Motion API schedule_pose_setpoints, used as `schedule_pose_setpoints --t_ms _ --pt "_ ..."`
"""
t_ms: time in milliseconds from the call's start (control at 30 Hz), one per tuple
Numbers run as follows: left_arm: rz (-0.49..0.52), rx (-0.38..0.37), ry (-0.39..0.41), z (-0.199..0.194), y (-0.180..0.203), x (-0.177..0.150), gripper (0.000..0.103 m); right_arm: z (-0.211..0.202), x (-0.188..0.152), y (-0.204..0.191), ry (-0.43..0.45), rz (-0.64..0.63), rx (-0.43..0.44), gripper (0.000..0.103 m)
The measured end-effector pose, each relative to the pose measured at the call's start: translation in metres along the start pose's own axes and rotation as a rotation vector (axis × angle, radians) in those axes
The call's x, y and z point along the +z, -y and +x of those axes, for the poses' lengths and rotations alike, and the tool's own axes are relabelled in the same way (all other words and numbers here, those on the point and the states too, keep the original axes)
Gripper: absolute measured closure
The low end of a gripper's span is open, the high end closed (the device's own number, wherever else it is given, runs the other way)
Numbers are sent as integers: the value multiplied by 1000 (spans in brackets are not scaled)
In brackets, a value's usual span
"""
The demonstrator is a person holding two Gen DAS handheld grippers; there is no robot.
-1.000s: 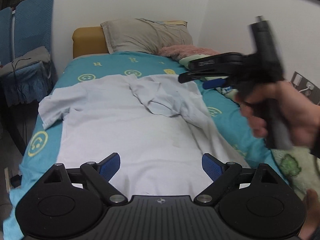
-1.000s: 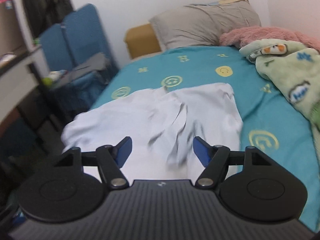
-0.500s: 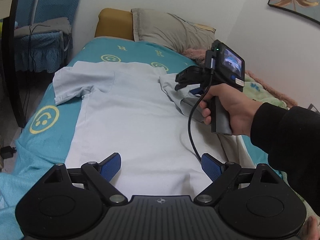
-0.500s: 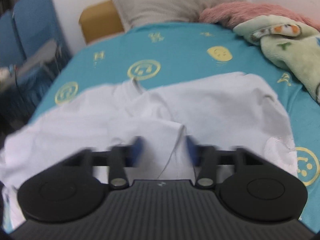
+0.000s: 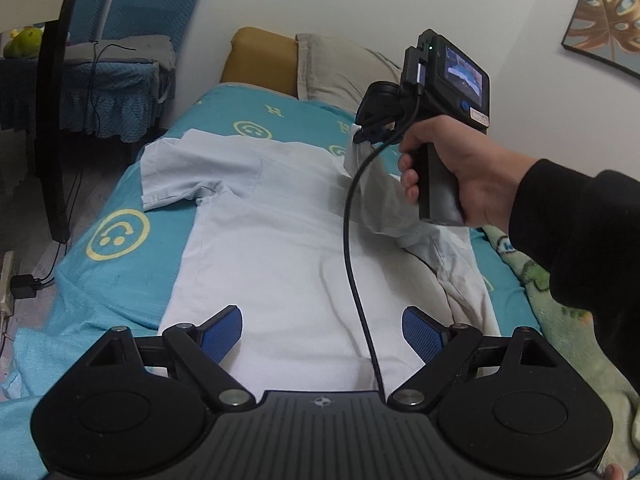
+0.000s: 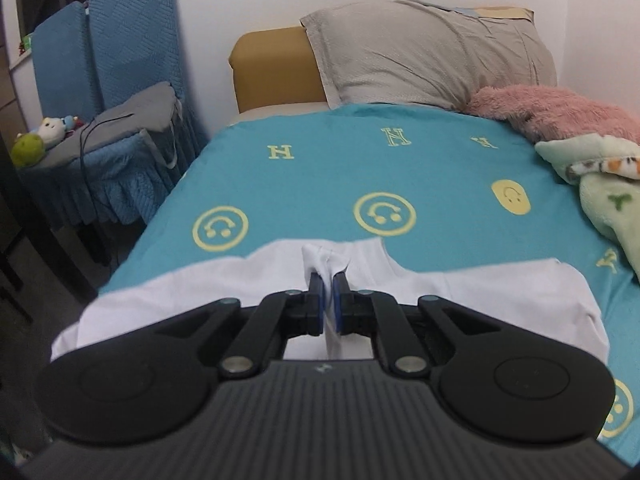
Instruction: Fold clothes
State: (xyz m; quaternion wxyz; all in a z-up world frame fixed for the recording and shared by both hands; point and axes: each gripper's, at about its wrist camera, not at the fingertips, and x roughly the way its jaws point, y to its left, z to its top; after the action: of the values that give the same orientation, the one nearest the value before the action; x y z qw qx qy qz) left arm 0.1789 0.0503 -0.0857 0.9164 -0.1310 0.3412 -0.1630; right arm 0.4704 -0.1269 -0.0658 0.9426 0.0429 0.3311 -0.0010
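Note:
A pale blue short-sleeved shirt [image 5: 276, 240] lies spread lengthwise on the bed, one sleeve out to the left. My right gripper [image 6: 328, 286] is shut on a bunched fold of the shirt [image 6: 326, 258] near the collar. In the left wrist view the right gripper [image 5: 366, 134], held by a hand [image 5: 460, 172], lifts the shirt's right side off the bed. My left gripper [image 5: 322, 328] hovers wide open over the shirt's lower hem, nothing between its blue pads [image 5: 222, 334].
The bed has a teal sheet [image 6: 340, 168] with yellow smiley faces. A grey pillow [image 6: 424, 52], a pink plush blanket [image 6: 552, 112] and a green fleece blanket [image 6: 600, 184] lie at the head and right side. A blue-covered chair [image 5: 104, 92] stands left of the bed.
My right gripper went from open above the crumpled shirt to shut on a fold, then carried it toward the head of the bed. The left gripper rolled and shifted a little, staying open.

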Motion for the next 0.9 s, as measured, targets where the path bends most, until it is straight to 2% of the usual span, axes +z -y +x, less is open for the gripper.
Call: schedule_pose_setpoints --t_ms 300,367,400,433,467,500,667,800,900 --pt "-3 33 14 1 -6 1 14 35 4 1 13 95 -34 92" --pt "6 44 14 2 -6 2 14 35 0 6 5 106 -28 87" --pt "11 49 13 3 -6 2 14 34 -2 8 6 97 -26 65" --pt "17 55 13 4 -5 3 14 28 -6 10 27 79 -21 34" --pt "23 58 16 4 -4 3 14 21 -10 12 50 61 -17 21" --pt "28 61 19 4 -3 3 14 13 -14 14 56 59 -13 16" --pt "95 86 45 -1 9 0 14 -44 -39 26 67 56 24 17" --pt "132 101 71 -10 18 -3 14 -118 -70 29 98 26 53 17" --pt "162 120 82 -18 23 -8 14 -178 -95 38 95 52 79 17"
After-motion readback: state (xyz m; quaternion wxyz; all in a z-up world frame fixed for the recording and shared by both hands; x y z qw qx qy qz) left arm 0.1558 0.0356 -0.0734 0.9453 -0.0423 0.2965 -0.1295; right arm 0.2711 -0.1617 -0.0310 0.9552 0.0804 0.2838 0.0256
